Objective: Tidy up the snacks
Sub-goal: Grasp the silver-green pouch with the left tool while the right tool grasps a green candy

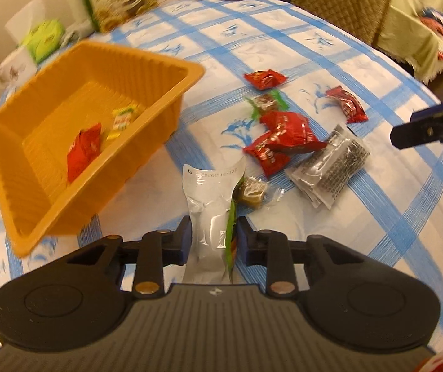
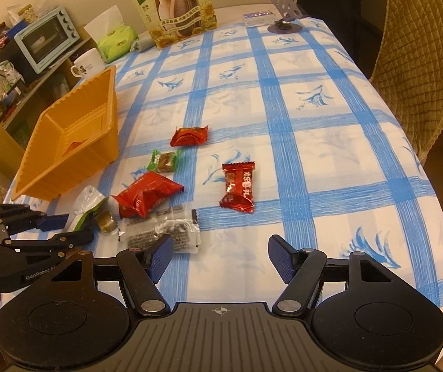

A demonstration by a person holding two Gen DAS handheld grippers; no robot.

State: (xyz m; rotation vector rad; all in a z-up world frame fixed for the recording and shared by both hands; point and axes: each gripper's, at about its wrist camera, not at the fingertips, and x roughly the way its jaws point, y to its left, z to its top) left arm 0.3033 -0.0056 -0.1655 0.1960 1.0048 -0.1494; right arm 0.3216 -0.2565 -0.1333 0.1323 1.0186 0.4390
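Left gripper [image 1: 213, 235] clamped on a white-and-green snack packet [image 1: 210, 210], blue pads pressing both its sides. Just beyond it, a small clear-wrapped brown candy [image 1: 254, 192]. Further right, red snack packets [image 1: 283, 136] in a loose cluster beside a clear packet of dark seeds [image 1: 333, 167]. Orange tray [image 1: 66, 204] at left on the blue-checked tablecloth [image 1: 376, 223], holding a red packet [image 1: 85, 152] and a yellow candy [image 1: 123, 121]. Right gripper's finger [image 1: 429, 127] at the right edge.
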